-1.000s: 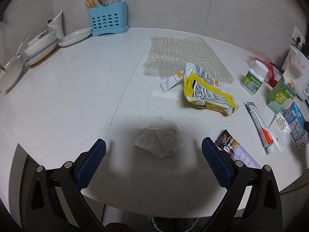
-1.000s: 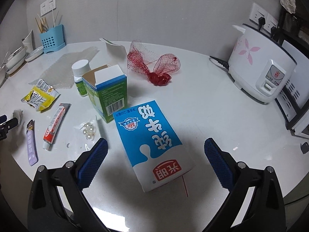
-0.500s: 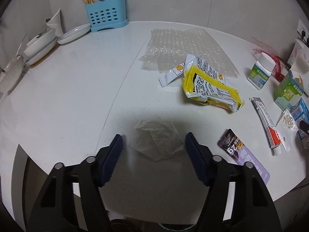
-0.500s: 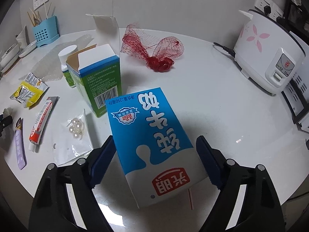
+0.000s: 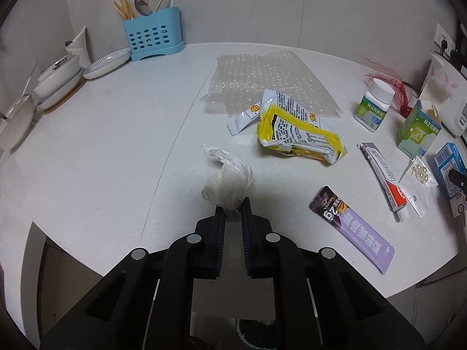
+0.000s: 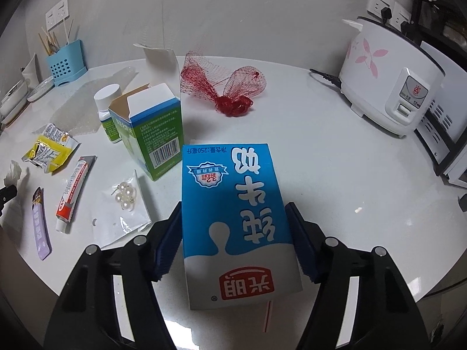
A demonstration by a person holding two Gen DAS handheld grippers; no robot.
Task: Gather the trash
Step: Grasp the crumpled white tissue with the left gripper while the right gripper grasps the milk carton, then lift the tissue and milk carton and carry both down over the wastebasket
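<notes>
Both pickups are live at once, so start with the big one: your right gripper (image 6: 233, 242) has its jaws set either side of the blue milk carton (image 6: 233, 204), which lies flat on the white desk (image 6: 335, 160) near the front edge. The pads look to be touching the carton's sides, though I judge the squeeze light. Press just enough to hold without caving the card, and lift level (a straw lies just under its near end and could snag). The carton's print faces away from you: 纯牛奶, a red 光明 block, "3.2" in the badge and 250 in the small line along its far edge.

Over on the left, your left gripper (image 5: 233, 213) has its jaws drawn narrow on the tail of the crumpled white tissue (image 5: 229, 179), which stands up off the desk. It's soft, so only a small pinch holds it; I'd carry it slowly and straight towards the dark bin rim that peeks below the desk edge.

More waits beyond: the yellow snack wrapper (image 5: 300, 138) covered in small black print too fine to read, the purple sachet (image 5: 350, 227) marked "29", and the white pill bottle (image 5: 373, 105) labelled 扶正化瘀片.
</notes>
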